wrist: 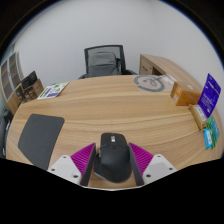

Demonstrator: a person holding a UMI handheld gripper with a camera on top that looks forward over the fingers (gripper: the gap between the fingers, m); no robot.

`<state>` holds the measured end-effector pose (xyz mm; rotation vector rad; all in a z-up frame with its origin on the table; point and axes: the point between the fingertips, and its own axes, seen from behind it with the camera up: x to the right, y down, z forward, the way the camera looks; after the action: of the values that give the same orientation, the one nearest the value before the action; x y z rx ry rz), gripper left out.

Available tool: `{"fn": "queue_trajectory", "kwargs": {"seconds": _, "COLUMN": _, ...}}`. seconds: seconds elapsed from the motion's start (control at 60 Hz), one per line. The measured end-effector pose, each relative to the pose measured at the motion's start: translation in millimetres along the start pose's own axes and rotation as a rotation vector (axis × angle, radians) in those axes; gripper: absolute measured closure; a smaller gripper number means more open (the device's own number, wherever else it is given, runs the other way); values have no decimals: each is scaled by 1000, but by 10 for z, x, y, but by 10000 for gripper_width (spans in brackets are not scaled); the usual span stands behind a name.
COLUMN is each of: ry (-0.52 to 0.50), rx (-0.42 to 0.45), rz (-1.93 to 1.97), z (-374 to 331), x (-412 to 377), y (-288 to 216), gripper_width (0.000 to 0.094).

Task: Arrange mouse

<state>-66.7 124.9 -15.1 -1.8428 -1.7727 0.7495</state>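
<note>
Resting on wooden bench (pixel 110 105), black mouse (pixel 112 158) is flanked by gripper (pixel 112 165) fingers; grasp cannot be told. Dark mousepad (pixel 40 138) is seen leftward, office chair (pixel 104 62) beyond.

Gripper (pixel 113 168): fingers spread, magenta pads (pixel 76 161) facing inward at either side.
Mouse (pixel 111 156): black, between the fingers on the wooden table (pixel 110 105); whether the pads touch it cannot be told.
Mouse mat (pixel 40 137): dark, to the left of the fingers.
Office chair (pixel 104 61): beyond the table's far edge.
Purple box (pixel 209 95): far right, ahead of the fingers.
</note>
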Motion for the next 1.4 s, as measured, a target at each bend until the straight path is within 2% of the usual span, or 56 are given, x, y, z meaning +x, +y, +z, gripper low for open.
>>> {"fn": "queue_trajectory", "kwargs": {"seconds": 0.017, "ry": 0, "rx": 1, "rz": 1, "z": 5, "x": 2, "y": -4, "gripper_width": 310}}
{"fn": "queue_trajectory", "kwargs": {"seconds": 0.033, "ry": 2, "rx": 2, "rz": 2, "z": 11, "x": 10, "y": -8, "gripper_width": 396}}
{"fn": "queue_trajectory", "kwargs": {"seconds": 0.05, "ry": -3, "rx": 7, "rz": 8, "z": 13, "x": -7, "y": -26, "gripper_width": 416}}
{"fn": "queue_trajectory", "kwargs": {"seconds": 0.133, "ry": -6, "rx": 5, "rz": 4, "z": 25, "x": -7, "y": -29, "gripper_width": 443}}
{"fn": "queue_trajectory", "kwargs": {"seconds": 0.3, "ry": 16, "rx": 3, "rz": -48, "z": 17, "x": 4, "y": -26, "gripper_width": 577}}
{"fn": "queue_trajectory", "kwargs": {"seconds": 0.35, "ry": 38, "rx": 8, "rz": -19, "z": 16, "x": 34, "y": -38, "gripper_width": 587}}
{"fn": "queue_trajectory", "kwargs": {"seconds": 0.367, "ry": 39, "rx": 10, "rz": -18, "z": 19, "x": 23, "y": -36, "gripper_width": 627}}
{"fn": "queue_trajectory", "kwargs": {"seconds": 0.4, "ry": 40, "rx": 17, "rz": -20, "z": 20, "x": 18, "y": -47, "gripper_width": 644}}
{"fn": "queue_trajectory", "kwargs": {"seconds": 0.7, "ry": 83, "rx": 40, "rz": -21, "z": -255, "x": 58, "y": -147, "gripper_width": 662}}
{"fn": "queue_trajectory", "kwargs": {"seconds": 0.9, "ry": 64, "rx": 127, "rz": -36, "z": -749, "x": -339, "y": -869, "gripper_width": 661}}
{"fn": "queue_trajectory", "kwargs": {"seconds": 1.083, "ry": -9, "rx": 200, "rz": -82, "z": -934, "x": -1232, "y": -1378, "gripper_width": 662}}
{"fn": "queue_trajectory", "kwargs": {"seconds": 1.183, "ry": -62, "rx": 188, "rz": -88, "z": -792, "x": -1777, "y": -1312, "gripper_width": 661}}
{"fn": "queue_trajectory", "kwargs": {"seconds": 1.4, "ry": -112, "rx": 91, "rz": -97, "z": -207, "x": -2593, "y": -690, "gripper_width": 658}}
